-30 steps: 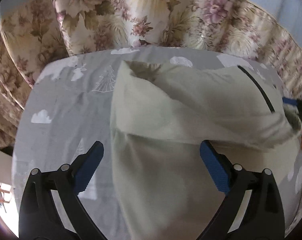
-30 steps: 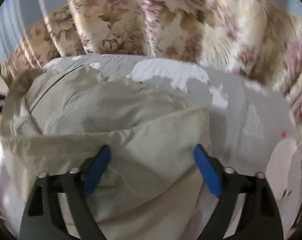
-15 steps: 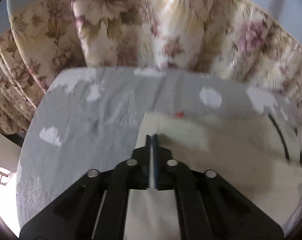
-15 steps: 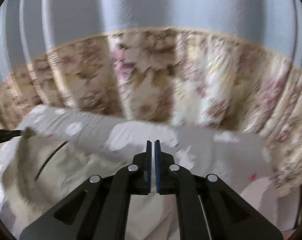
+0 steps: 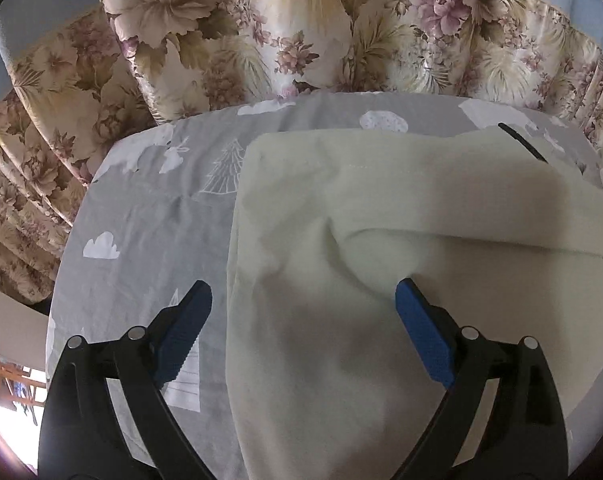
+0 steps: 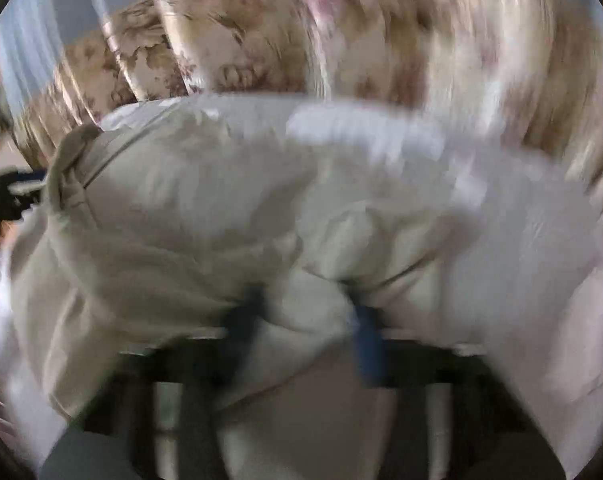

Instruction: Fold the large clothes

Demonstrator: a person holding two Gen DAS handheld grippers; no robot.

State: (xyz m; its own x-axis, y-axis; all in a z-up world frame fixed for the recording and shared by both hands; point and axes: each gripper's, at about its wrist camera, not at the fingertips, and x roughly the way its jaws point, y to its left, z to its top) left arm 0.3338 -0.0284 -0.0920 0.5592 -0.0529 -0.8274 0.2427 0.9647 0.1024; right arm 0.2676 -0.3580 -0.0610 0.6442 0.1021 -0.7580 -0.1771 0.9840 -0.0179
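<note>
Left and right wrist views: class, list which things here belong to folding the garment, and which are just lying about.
Belong to the job: cream garment; left gripper, jaws opening, nothing gripped; right gripper, jaws closing, garment bunched between them.
Just there: grey printed sheet; floral curtain; blue wall.

Soft daylight; left view sharp, right view motion-blurred, both fisheye-warped at edges.

Both wrist cameras look steeply down, close over the cream garment (image 5: pixel 381 220) on the grey sheet (image 5: pixel 141 220), both facing the flowered curtain (image 5: pixel 261 32).
</note>
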